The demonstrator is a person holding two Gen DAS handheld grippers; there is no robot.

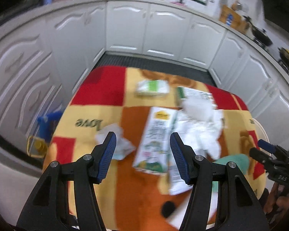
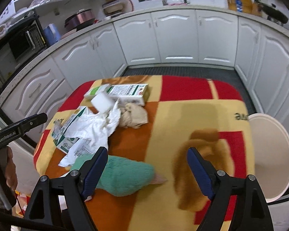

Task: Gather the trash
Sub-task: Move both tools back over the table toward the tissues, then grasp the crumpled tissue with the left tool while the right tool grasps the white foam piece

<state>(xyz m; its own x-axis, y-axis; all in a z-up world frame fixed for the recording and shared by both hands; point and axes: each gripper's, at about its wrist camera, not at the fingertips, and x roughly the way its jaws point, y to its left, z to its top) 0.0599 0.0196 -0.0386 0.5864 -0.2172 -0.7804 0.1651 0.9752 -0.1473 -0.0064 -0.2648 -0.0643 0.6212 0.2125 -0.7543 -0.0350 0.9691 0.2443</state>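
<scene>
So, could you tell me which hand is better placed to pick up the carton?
Left, probably: its claw is open with the carton framed between the fingers; the right claw faces the plush.

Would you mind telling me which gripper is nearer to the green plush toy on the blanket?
Right. The right gripper hangs directly over the green plush toy, one finger overlapping it. The left gripper sits off to the toy's side, above the milk carton.

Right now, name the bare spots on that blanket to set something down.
Free: the yellow and red squares between the brown paper wad and the white bin. Crowded: cartons, white crumpled paper and green plush on the other side.
</scene>
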